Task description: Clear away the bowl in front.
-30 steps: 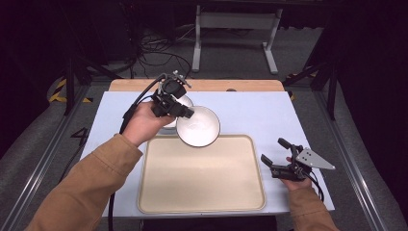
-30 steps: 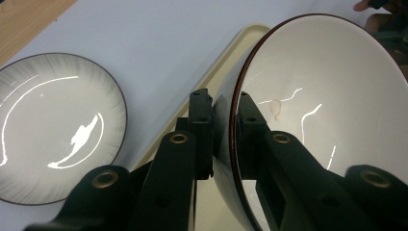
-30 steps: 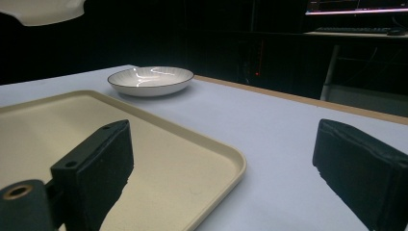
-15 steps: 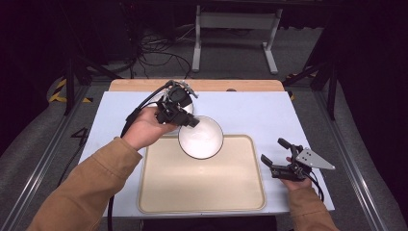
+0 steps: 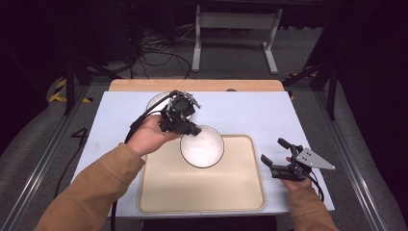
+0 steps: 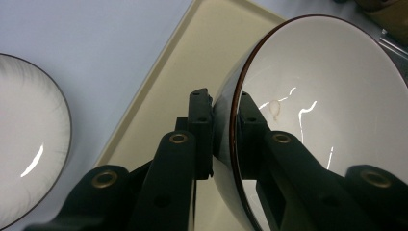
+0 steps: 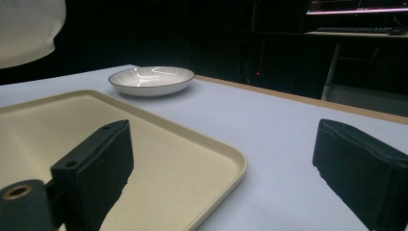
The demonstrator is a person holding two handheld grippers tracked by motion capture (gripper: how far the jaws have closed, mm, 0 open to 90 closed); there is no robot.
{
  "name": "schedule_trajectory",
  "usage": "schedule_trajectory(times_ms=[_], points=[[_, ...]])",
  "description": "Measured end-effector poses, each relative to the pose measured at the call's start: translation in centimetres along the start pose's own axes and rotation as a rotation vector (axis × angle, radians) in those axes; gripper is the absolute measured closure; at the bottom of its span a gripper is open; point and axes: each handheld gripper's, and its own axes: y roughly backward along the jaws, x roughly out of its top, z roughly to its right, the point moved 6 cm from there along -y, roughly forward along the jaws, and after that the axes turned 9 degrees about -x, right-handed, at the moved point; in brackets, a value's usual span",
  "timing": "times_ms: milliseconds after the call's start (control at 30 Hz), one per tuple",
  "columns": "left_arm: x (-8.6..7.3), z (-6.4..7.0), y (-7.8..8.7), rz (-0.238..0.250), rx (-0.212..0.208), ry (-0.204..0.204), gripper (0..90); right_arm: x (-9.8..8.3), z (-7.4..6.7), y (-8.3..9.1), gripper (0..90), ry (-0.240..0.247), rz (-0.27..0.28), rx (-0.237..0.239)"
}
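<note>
Now | left hand-held gripper pinches bowl by its rim, over tray's far edge, likely to set it inside | right hand-held gripper waits wide, empty, beside tray | plate sits beyond tray

No text, label, brand, number or sign can be read in any of the views. The yellow and black striped marks on the floor at the left of the counter carry no letters. The screen far behind the counter in the right gripper view glows, but what stands on it is too small and blurred to read.
</note>
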Motion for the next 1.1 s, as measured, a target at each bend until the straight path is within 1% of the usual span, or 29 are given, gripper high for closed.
schedule_trajectory(times_ms=[167, 200, 267, 300, 400, 567, 600, 667, 767, 800, 833, 1000, 1033, 1100], points=[[-0.3, 0.1, -1.0, -0.017, -0.011, -0.005, 81.5, 0.0, 0.0, 0.0, 7.8, 0.0, 0.0, 0.0], [-0.3, 0.1, -1.0, -0.017, -0.011, -0.005, 81.5, 0.0, 0.0, 0.0, 7.8, 0.0, 0.0, 0.0], [-0.5, 0.1, -1.6, -0.02, -0.021, -0.004, 81.5, 0.0, 0.0, 0.0, 7.8, 0.0, 0.0, 0.0], [-0.5, 0.1, -1.6, -0.02, -0.021, -0.004, 81.5, 0.0, 0.0, 0.0, 7.8, 0.0, 0.0, 0.0], [-0.8, 0.1, -2.3, -0.029, -0.024, -0.006, 81.5, 0.0, 0.0, 0.0, 7.8, -0.001, 0.0, 0.0], [-1.2, 0.0, -3.4, -0.036, -0.034, -0.003, 81.5, 0.0, 0.0, 0.0, 7.8, 0.0, 0.0, 0.0], [-1.2, 0.0, -3.4, -0.036, -0.034, -0.003, 81.5, 0.0, 0.0, 0.0, 7.8, 0.001, -0.001, 0.0], [-1.4, 0.0, -4.1, -0.042, -0.04, 0.004, 81.5, 0.0, 0.0, 0.0, 7.8, 0.001, 0.0, 0.001], [-1.6, -0.1, -4.5, -0.057, -0.046, 0.006, 81.5, 0.0, 0.0, 0.0, 7.8, 0.001, -0.001, 0.001], [-1.7, -0.2, -4.7, -0.053, -0.046, 0.009, 81.5, 0.0, 0.0, 0.0, 7.8, 0.0, 0.0, 0.0], [-1.8, -0.2, -4.9, -0.062, -0.046, 0.011, 81.5, 0.0, 0.0, 0.0, 7.8, 0.0, 0.0, 0.0], [-2.2, -0.4, -5.9, -0.074, -0.058, 0.011, 81.5, 0.0, 0.0, 0.0, 7.8, 0.0, 0.0, 0.001], [-2.2, -0.4, -5.9, -0.074, -0.058, 0.011, 81.5, 0.0, 0.0, 0.0, 7.8, 0.001, -0.001, 0.002], [-2.4, -0.6, -6.5, -0.083, -0.056, 0.017, 81.5, 0.0, 0.0, 0.0, 7.8, 0.0, -0.001, 0.002]])
